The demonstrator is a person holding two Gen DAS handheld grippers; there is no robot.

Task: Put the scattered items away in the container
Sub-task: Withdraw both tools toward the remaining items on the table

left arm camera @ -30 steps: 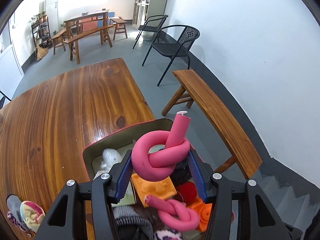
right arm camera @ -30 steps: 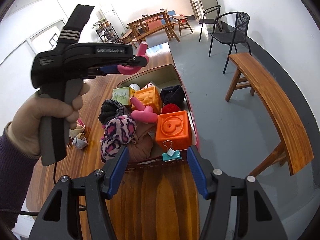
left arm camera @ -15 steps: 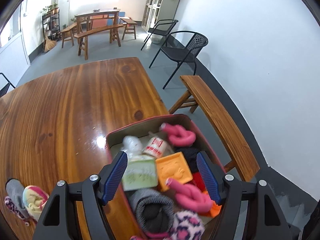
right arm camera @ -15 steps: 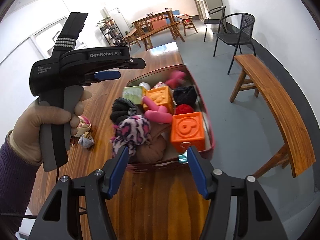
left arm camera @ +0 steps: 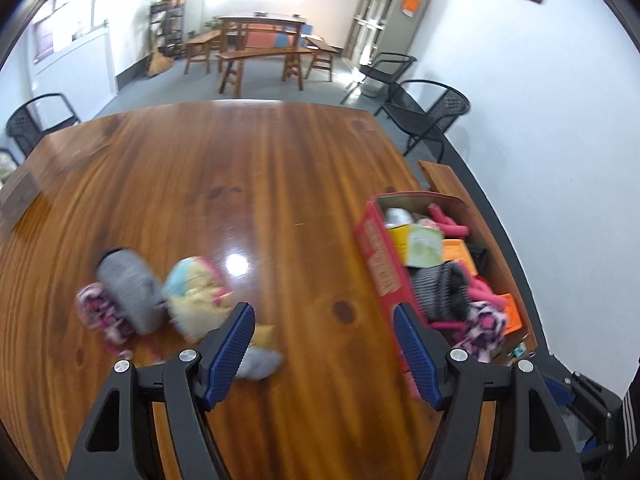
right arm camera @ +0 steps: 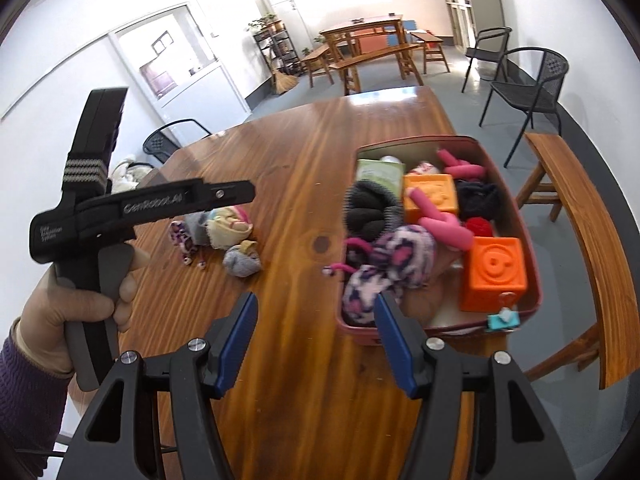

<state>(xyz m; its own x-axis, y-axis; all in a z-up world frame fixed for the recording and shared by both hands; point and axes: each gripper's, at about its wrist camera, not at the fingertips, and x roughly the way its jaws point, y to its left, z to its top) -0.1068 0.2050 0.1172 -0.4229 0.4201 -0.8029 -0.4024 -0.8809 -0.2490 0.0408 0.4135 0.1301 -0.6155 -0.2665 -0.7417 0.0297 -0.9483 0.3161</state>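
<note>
we see the wooden table (left arm camera: 260,168) fill far more of the left wrist view than a second ago, when the container (left arm camera: 378,256) sat straight ahead; now that red box lies off to the right, at the table's right edge, and the left gripper (left arm camera: 322,350) hangs over bare wood. a second ago a knotted pink foam tube was pinched between its jaws; that tube (right arm camera: 460,168) now rests in the far end of the container, and the left gripper's jaws stand released with nothing between them, having opened within that second. the right gripper (right arm camera: 316,338) is spread as wide as before, empty, with the container's near corner behind its right finger.

the right wrist view alone shows the person's left hand (right arm camera: 68,312) around the left gripper's handle, and the two orange cubes (right arm camera: 496,272) in the box. both views show the loose socks: a grey roll (left arm camera: 128,284), a pale yellow bundle (left arm camera: 196,288), a pink-patterned one (left arm camera: 100,314) and a small grey ball (right arm camera: 242,262), clustered on the table well apart from the container.
</note>
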